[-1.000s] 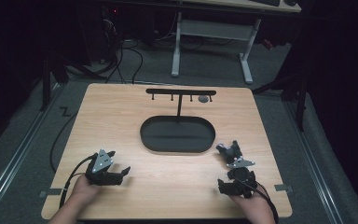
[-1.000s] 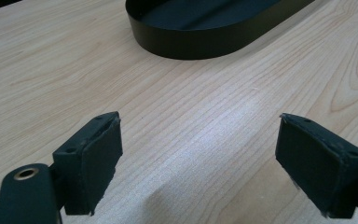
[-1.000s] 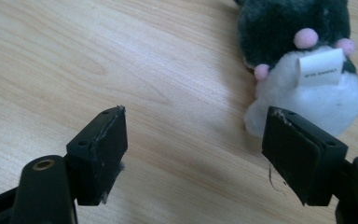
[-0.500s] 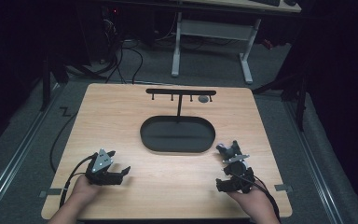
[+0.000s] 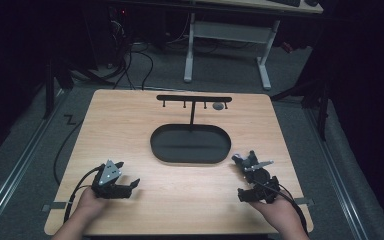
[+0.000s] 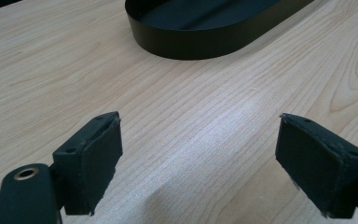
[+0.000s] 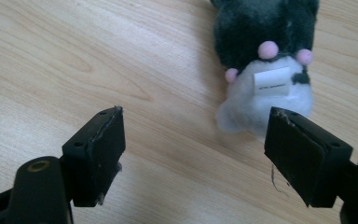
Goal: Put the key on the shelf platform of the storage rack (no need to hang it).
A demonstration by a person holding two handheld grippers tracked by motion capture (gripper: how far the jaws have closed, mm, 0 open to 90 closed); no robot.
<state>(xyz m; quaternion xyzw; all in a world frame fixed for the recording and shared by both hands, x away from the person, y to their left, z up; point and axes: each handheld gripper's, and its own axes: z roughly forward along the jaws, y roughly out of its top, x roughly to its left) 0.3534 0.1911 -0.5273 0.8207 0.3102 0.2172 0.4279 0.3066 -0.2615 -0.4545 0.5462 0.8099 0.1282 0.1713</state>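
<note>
— So, what is happening, starting from the left of the high view?

— Low on the left, the left gripper (image 6: 200, 123) is resting over the bare table (image 5: 130, 125), its jaws spread wide and pinching nothing. In the middle, a black oval tray (image 5: 190, 145) is sitting with a hook stand (image 5: 194, 98) rising behind it.

— And the soft toy?

— The plush toy (image 7: 261, 70) is lying on the wood, right of the tray. In the right gripper view it is filling the upper right of the frame, just beyond the jaws. The right gripper (image 7: 196, 116) is facing it; its jaws have just been opening and are standing wide apart, with only table between them.

— How should the grab go?

— I am thinking the gripper is sitting too far to the picture's left: the toy is lining up with the right-hand pad rather than the gap. It looks best to slide across until the toy is centred, push forward around the thick grey body, then close gently, since plush is likely to squash and slip.

— Any writing?

— A white tag (image 7: 272, 80) is showing on the pale belly, between small pink dots. Its print is too small to read.
</note>
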